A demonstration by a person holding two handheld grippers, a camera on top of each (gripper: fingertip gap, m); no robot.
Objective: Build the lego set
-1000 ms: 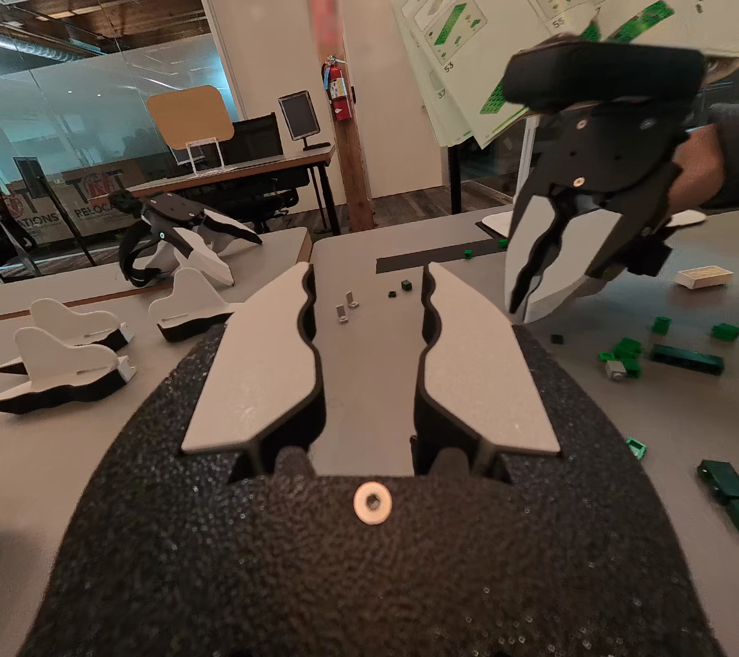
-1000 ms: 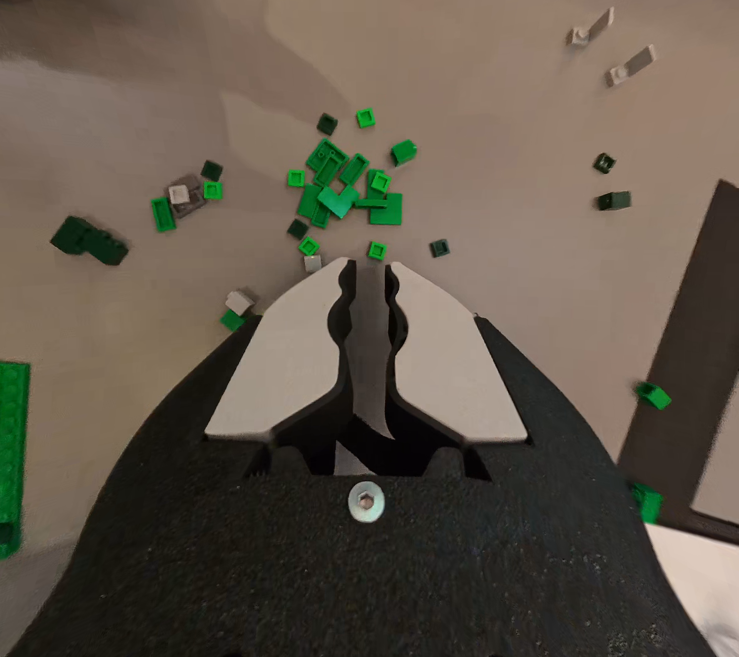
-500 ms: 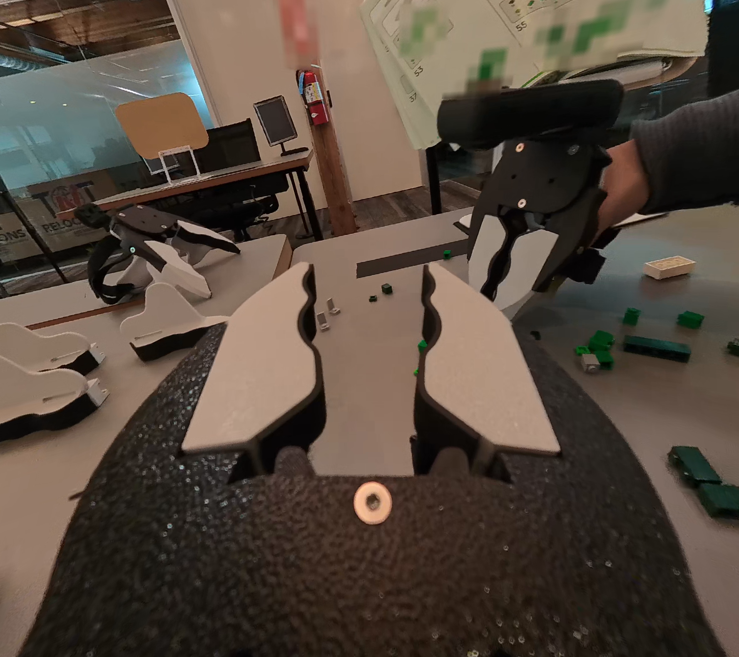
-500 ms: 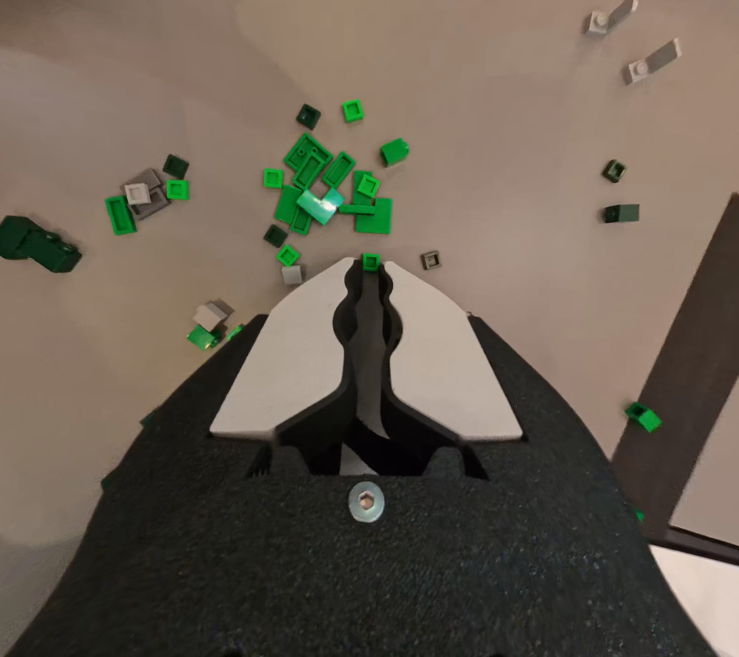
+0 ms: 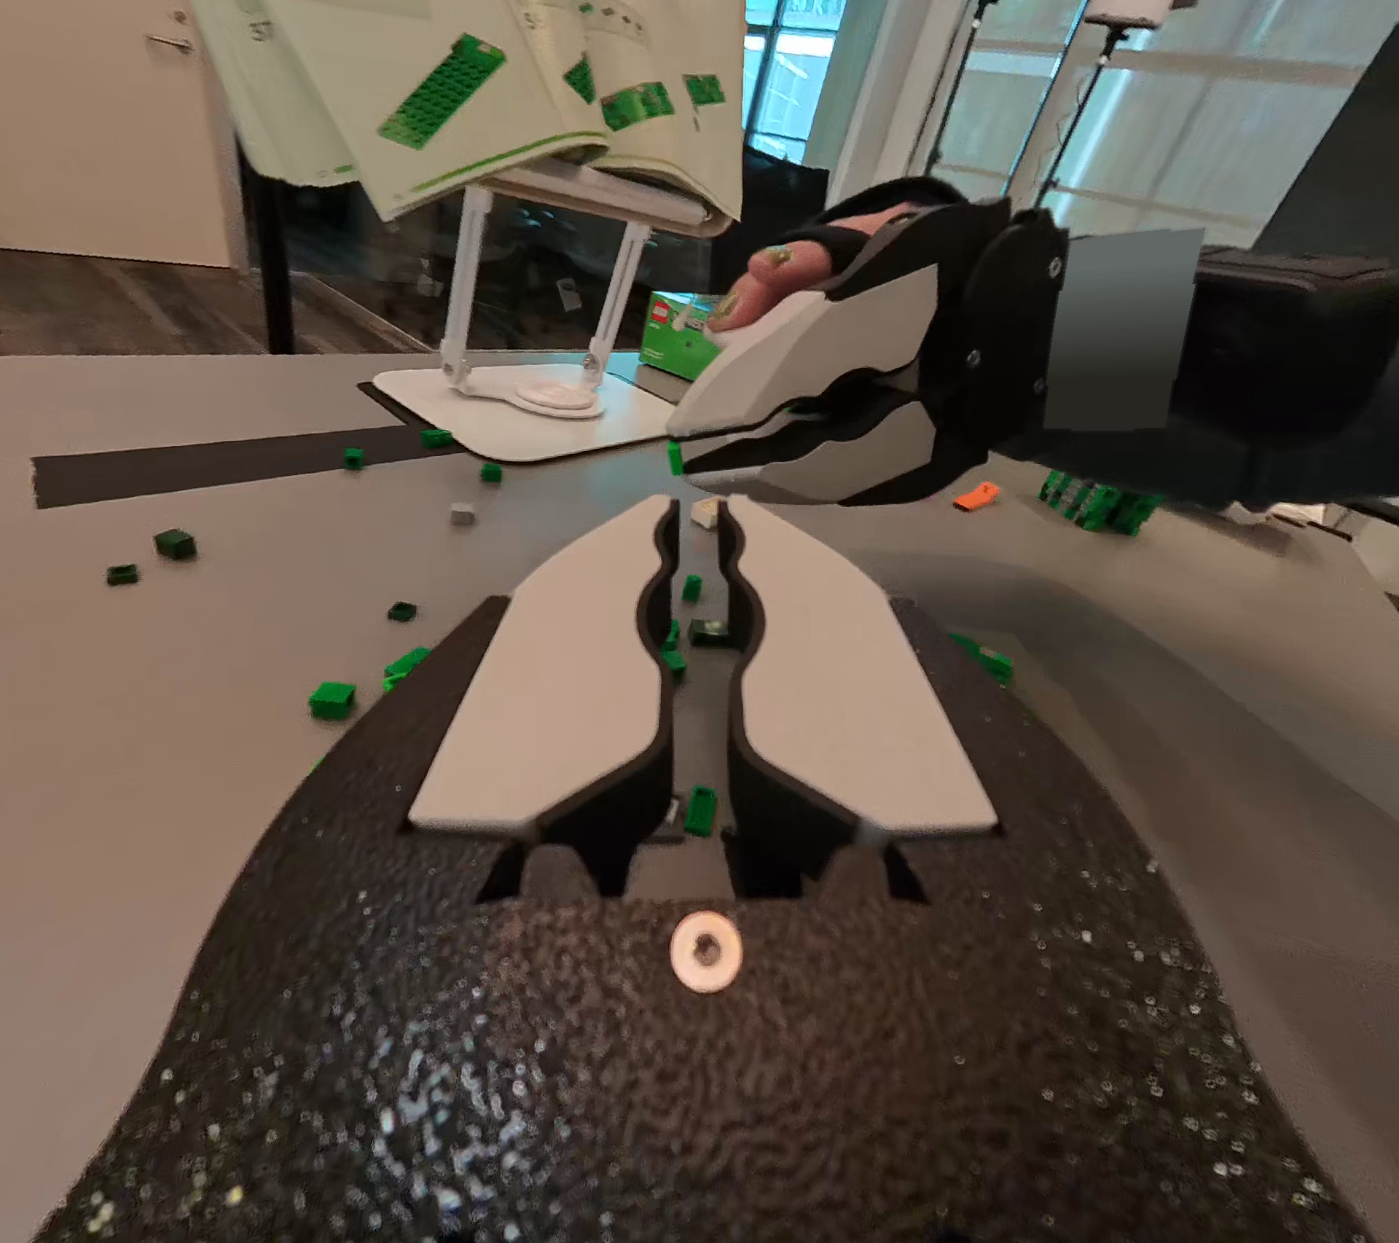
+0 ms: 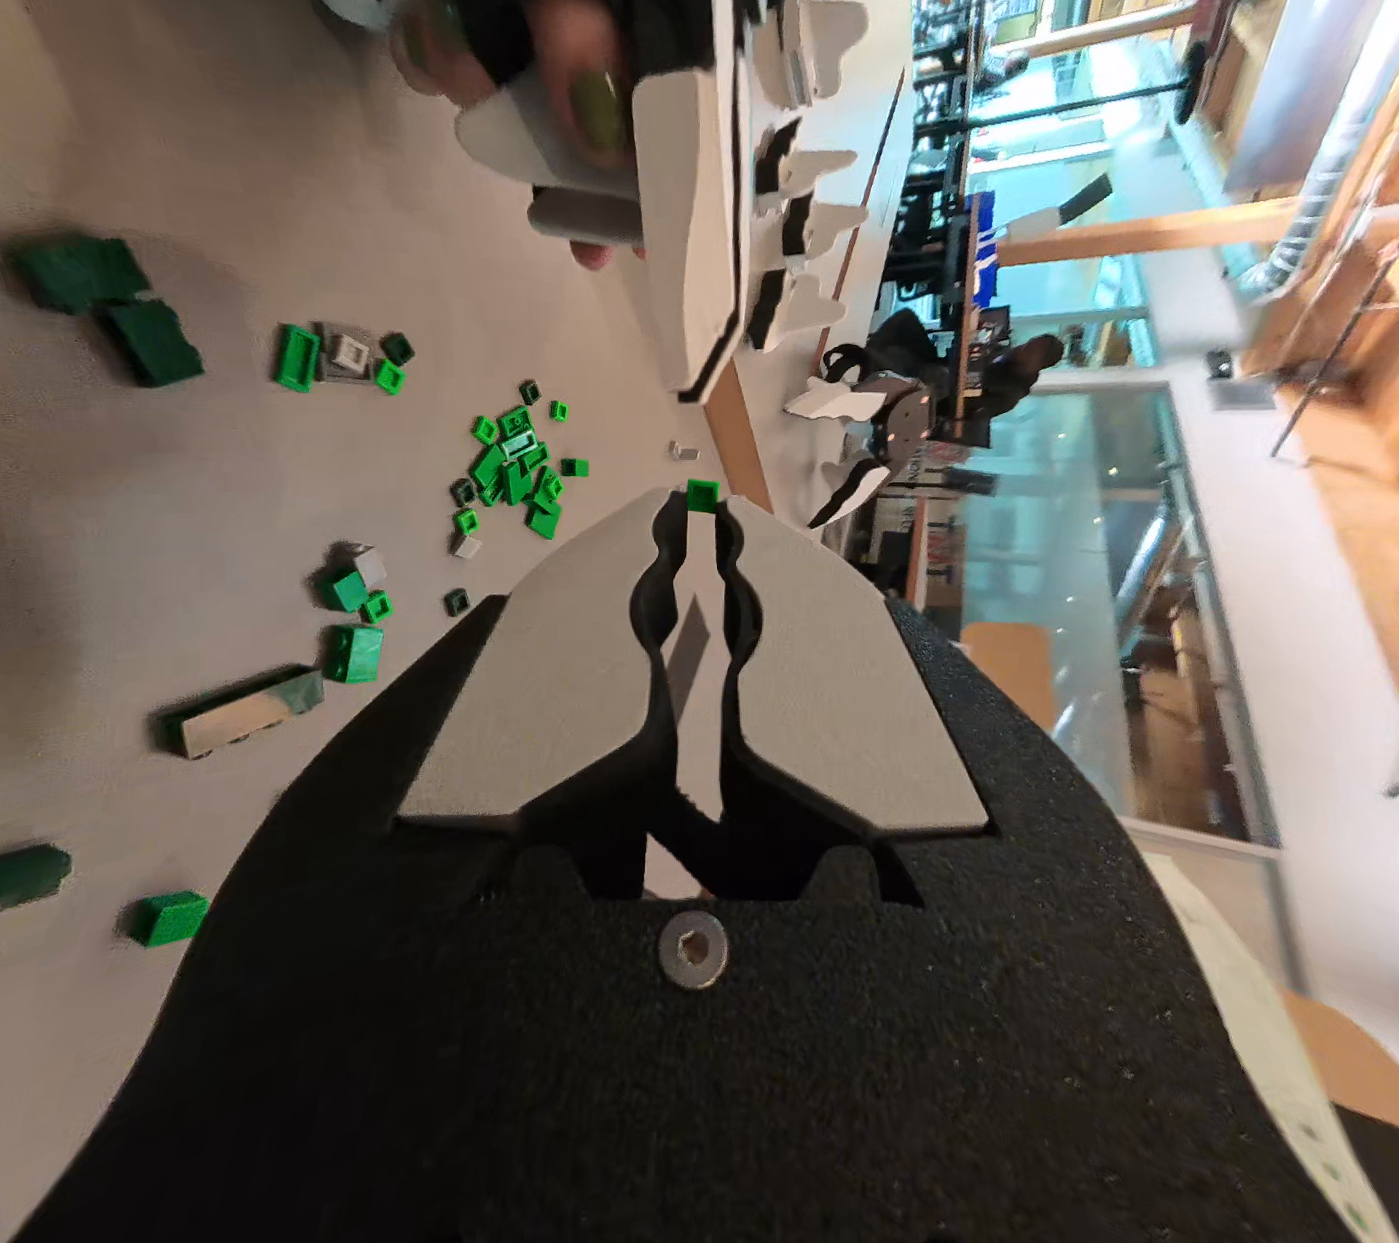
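right gripper (image 6: pixel 700 501) is turned on its side above the tabletop (image 6: pixel 189 147), fingers pinching a small bright green tile (image 6: pixel 702 496) at their tips. left gripper (image 5: pixel 700 510) hangs over scattered green pieces (image 5: pixel 333 699), fingers drawn near together with a narrow gap, nothing between them.

The left wrist view looks low and level across the grey tabletop (image 5: pixel 151 714). The right wrist view is rolled sideways, looking down from close by. Both share the scattered small green plastic bricks (image 6: pixel 515 472) and each other's gripper.
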